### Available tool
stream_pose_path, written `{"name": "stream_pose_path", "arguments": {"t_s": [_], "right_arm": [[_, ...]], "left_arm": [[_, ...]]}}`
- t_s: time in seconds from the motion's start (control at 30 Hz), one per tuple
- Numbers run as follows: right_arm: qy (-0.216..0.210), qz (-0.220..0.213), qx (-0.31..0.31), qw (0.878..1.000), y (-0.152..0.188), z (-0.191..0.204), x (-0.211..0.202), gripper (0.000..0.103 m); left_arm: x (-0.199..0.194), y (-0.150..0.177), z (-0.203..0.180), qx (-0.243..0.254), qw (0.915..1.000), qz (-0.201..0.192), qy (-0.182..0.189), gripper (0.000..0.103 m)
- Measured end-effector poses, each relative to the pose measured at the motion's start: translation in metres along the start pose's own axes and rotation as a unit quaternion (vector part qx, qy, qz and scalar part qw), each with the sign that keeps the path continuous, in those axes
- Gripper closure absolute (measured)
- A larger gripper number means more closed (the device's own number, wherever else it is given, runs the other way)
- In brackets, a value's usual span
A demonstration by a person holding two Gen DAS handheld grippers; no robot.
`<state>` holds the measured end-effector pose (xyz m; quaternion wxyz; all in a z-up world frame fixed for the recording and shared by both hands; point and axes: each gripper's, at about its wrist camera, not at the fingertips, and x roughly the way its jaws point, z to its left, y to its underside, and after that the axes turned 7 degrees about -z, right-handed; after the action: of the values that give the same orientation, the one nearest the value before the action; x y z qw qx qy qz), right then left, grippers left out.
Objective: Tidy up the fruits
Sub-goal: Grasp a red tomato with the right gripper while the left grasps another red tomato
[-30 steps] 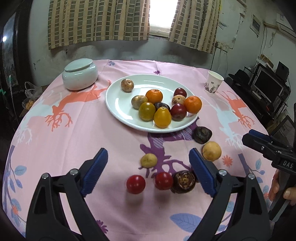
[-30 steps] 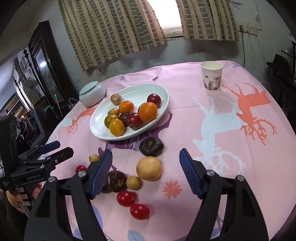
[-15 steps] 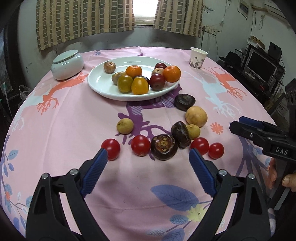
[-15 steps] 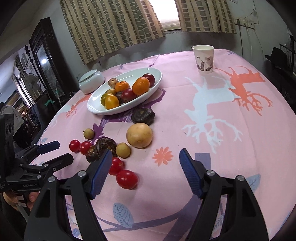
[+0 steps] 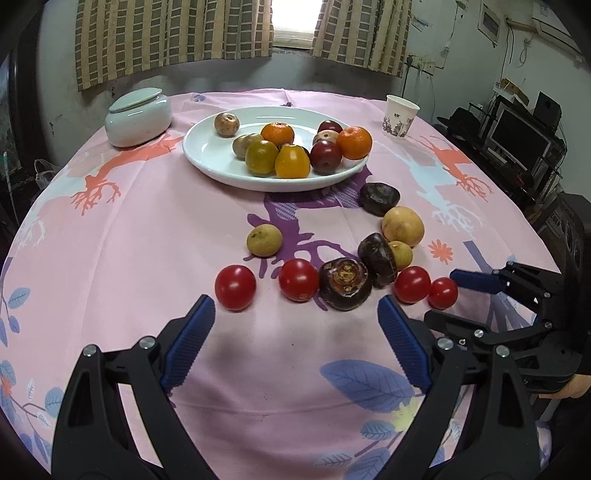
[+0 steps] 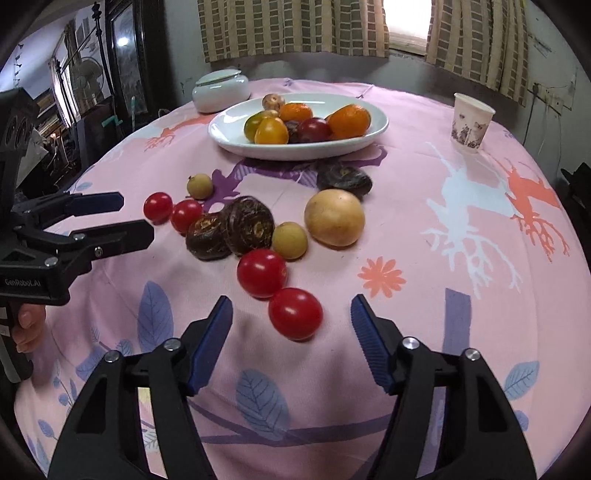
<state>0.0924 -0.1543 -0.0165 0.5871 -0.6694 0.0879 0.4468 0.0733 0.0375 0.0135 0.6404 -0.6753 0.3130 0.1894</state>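
Round table under a pink patterned cloth (image 5: 147, 229); curtained window (image 5: 291, 18) behind, perhaps a monitor (image 5: 524, 136) alongside. Left gripper (image 5: 295, 325) spread wide and empty; right gripper (image 6: 291, 325), jaws just narrowing, apart around a tomato (image 6: 295, 313).

Loose fruits (image 6: 258, 236) lie clustered near the fruit-filled plate (image 6: 229, 138).

Bare cloth (image 6: 424, 229) right of fruit cluster (image 6: 251, 229); plate (image 6: 373, 133) behind; left gripper (image 6: 136, 218) crowds cluster's left.
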Motion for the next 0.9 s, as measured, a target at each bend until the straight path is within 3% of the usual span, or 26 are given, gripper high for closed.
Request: {"name": "stream_pose_path", "arguments": {"t_s": [0.1,0.13,0.4,0.6,0.7,0.77,0.9], "right_arm": [[0.009,0.007,-0.016,1.0,0.004,0.006,0.007,0.068],[0.007,0.007,-0.014,1.0,0.003,0.007,0.007,0.071],[0.004,-0.009,-0.004,1.0,-0.001,0.003,-0.005,0.072],[-0.002,-0.017,0.0,1.0,-0.002,0.002,-0.012,0.072],[-0.003,-0.016,0.001,1.0,-0.002,0.002,-0.012,0.072],[-0.003,-0.016,0.001,1.0,-0.002,0.001,-0.012,0.072],[-0.005,-0.017,0.001,1.0,-0.002,0.002,-0.013,0.072]], "left_arm": [[0.002,0.001,0.002,-0.002,1.0,0.003,0.001,0.012],[0.002,0.001,0.003,-0.001,1.0,0.003,-0.001,0.012],[0.011,0.0,0.024,-0.036,0.999,0.012,-0.023,0.012],[0.019,0.002,0.033,-0.034,0.9978,0.016,-0.054,0.012],[0.021,0.002,0.04,-0.043,0.9976,0.018,-0.051,0.013],[0.023,0.002,0.041,-0.037,0.9976,0.018,-0.056,0.016],[0.032,0.004,0.043,-0.037,0.9972,0.026,-0.059,0.033]]}}
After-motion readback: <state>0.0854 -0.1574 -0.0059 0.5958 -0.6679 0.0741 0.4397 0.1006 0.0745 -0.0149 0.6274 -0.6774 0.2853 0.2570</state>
